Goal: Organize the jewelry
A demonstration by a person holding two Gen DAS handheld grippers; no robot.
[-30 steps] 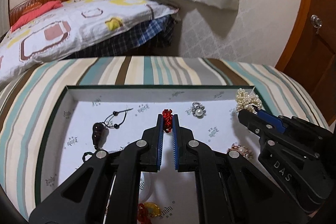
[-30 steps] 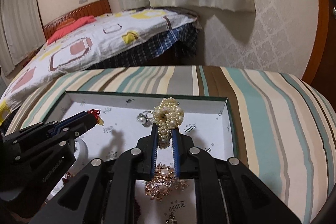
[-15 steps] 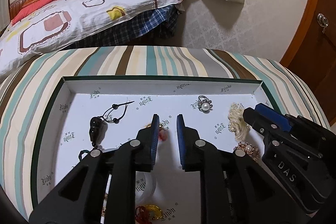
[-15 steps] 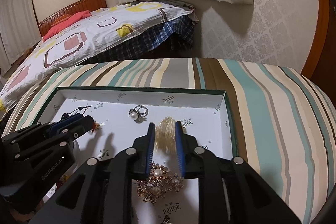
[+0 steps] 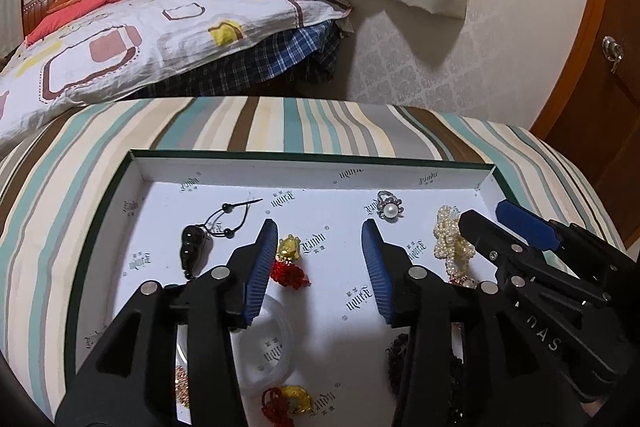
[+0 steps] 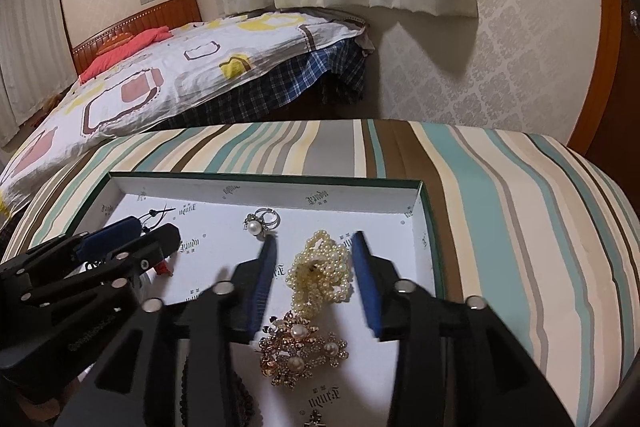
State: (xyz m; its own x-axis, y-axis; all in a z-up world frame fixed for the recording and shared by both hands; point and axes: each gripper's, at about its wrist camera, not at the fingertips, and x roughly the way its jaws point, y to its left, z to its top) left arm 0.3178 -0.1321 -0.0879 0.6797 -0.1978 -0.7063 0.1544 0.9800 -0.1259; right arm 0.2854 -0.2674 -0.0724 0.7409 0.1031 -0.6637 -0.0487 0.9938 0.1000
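Note:
A white-lined box lid point(image 5: 312, 169) point(image 6: 264, 183) lies on the striped bedspread and holds the jewelry. My left gripper point(image 5: 319, 227) is open and empty above the lid floor; a gold charm with a red tassel point(image 5: 289, 261) lies by its left finger. My right gripper point(image 6: 315, 239) is open and empty; a cream pearl bracelet point(image 6: 320, 271) point(image 5: 452, 241) lies on the lid between its fingers. A gold pearl brooch point(image 6: 302, 351) lies just nearer. A pearl ring point(image 5: 388, 207) point(image 6: 260, 223) sits toward the far wall. A dark gourd pendant on a black cord point(image 5: 194, 247) lies at the left.
A clear round lid point(image 5: 268, 351), a second gold-and-red charm point(image 5: 288, 401) and dark beads point(image 5: 400, 351) lie near my left gripper's base. A quilt-covered bed point(image 5: 120, 31) stands behind, and a wooden door point(image 5: 608, 59) at the right.
Both grippers opened and let go: the red-tassel charm dropped from the left, the pearl bracelet from the right. Both pieces now lie on the lid floor, and both grippers have drawn back slightly.

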